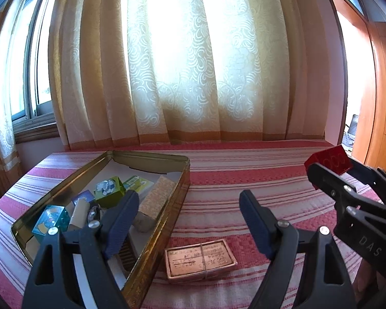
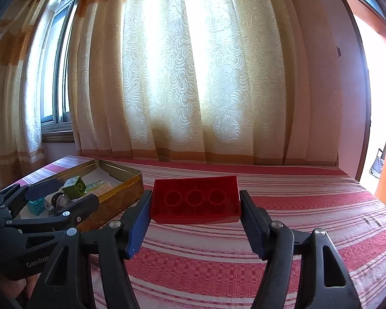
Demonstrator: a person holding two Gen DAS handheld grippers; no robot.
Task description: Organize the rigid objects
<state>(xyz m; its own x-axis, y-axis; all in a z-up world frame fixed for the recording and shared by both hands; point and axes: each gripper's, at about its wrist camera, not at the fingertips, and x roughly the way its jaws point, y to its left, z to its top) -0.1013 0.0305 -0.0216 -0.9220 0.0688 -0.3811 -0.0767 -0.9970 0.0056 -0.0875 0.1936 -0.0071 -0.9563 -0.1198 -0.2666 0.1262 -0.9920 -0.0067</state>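
A red translucent building block (image 2: 195,200) with three rings on its underside is held off the striped bedspread, and my right gripper (image 2: 195,198) is shut on its two ends. From the left wrist view the same block (image 1: 329,162) and right gripper (image 1: 334,168) hang at the far right. My left gripper (image 1: 190,198) is open with nothing between its fingers, its left finger over the gold tin (image 1: 184,180). The tin holds a green cube (image 1: 110,189), a blue translucent block (image 1: 50,220), a patterned box (image 1: 157,200) and other small things. In the right wrist view the left gripper (image 2: 67,193) stands over the tin (image 2: 126,198).
A flat copper-coloured box (image 1: 200,260) bound with a band lies on the bedspread (image 1: 231,175) just right of the tin. Curtains (image 1: 180,64) hang behind the bed, with a window at the left and a wooden door (image 1: 383,116) at the right.
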